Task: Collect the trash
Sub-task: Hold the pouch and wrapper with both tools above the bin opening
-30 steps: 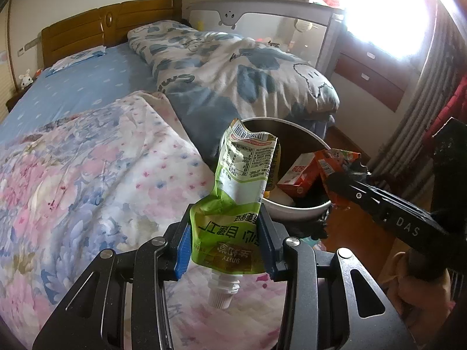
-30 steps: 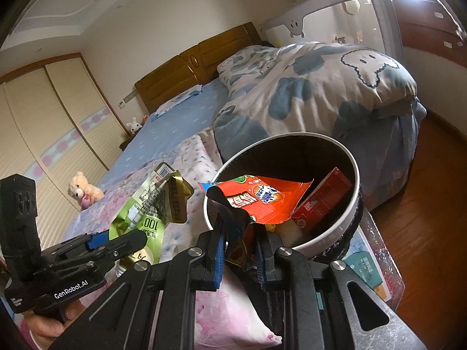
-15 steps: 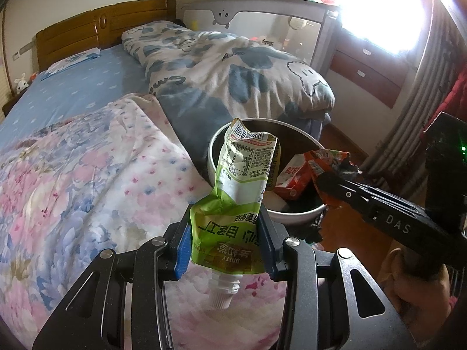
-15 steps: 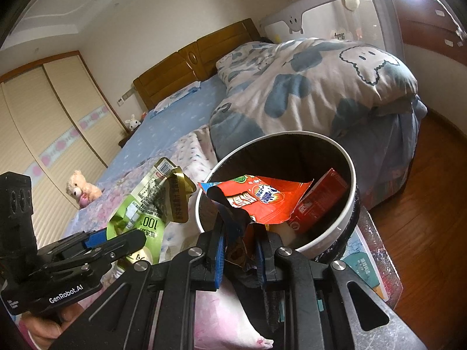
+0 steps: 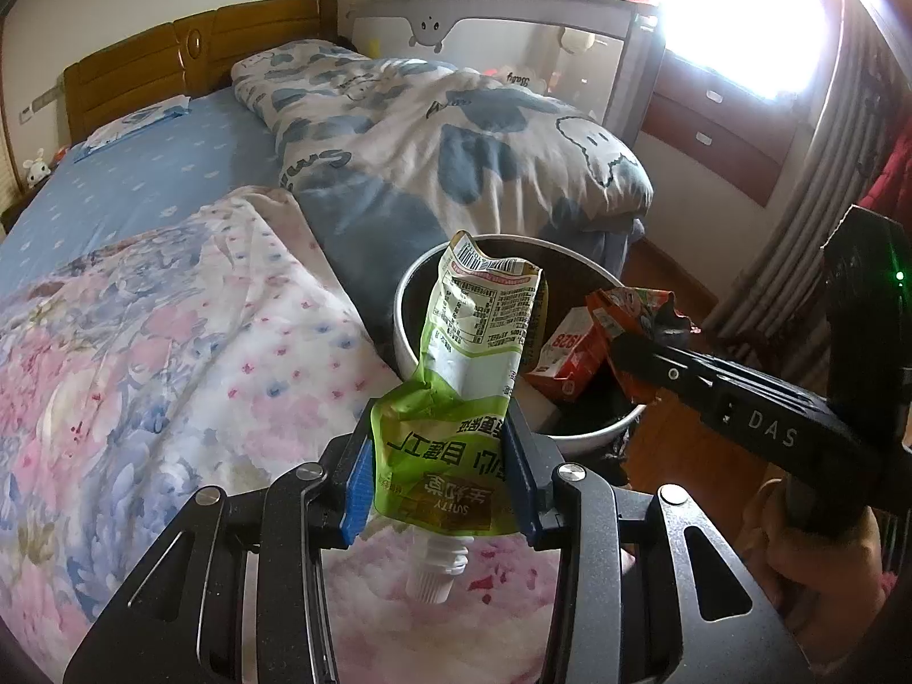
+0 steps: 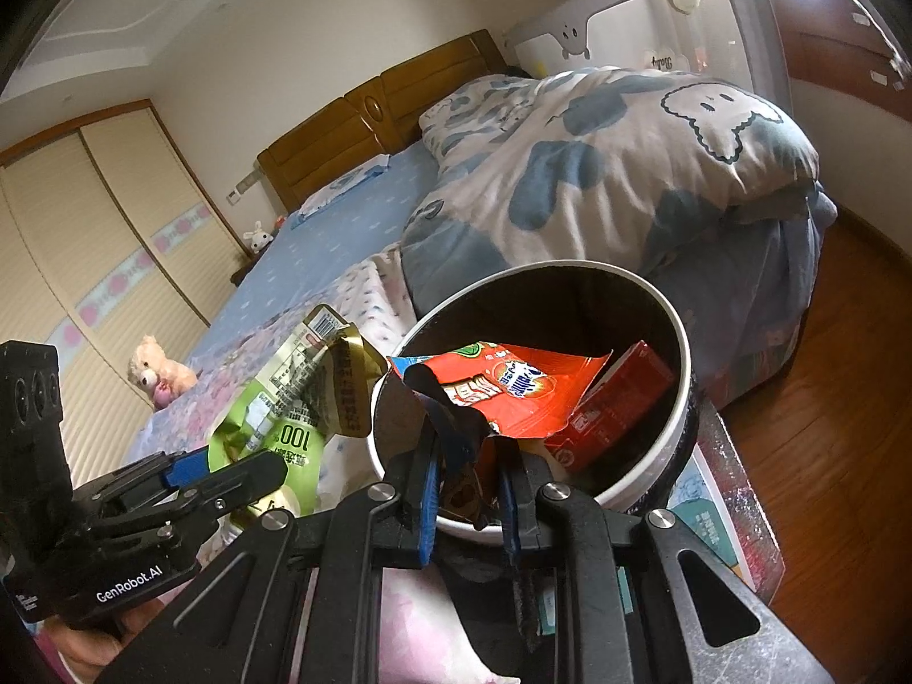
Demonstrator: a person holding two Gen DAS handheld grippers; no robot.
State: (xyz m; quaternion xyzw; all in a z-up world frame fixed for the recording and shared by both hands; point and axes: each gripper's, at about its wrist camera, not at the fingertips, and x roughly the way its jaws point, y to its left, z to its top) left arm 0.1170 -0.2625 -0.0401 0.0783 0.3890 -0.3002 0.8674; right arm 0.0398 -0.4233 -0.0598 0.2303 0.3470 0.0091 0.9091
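Note:
My left gripper (image 5: 439,473) is shut on a green drink pouch (image 5: 461,393), spout down, held over the bed just left of a round white bin (image 5: 416,290). In the right wrist view the same green pouch (image 6: 285,404) shows at the left in the left gripper (image 6: 188,473). My right gripper (image 6: 467,484) is shut on an orange snack wrapper (image 6: 507,387) that hangs over the white bin (image 6: 678,342) at its near rim. A red carton (image 6: 621,399) lies inside the bin. From the left wrist view the orange wrapper (image 5: 632,308) and red carton (image 5: 570,353) appear at the right.
A bed with a floral blanket (image 5: 142,370) and a blue-and-white duvet (image 5: 456,137) fills the left and back. The bin stands on a low surface (image 6: 735,501) beside the bed. Wooden floor (image 6: 843,399) lies to the right; a teddy bear (image 6: 157,370) sits far left.
Both views have shifted slightly, so the bin sits a little closer to the left gripper's pouch. Both grips are unchanged.

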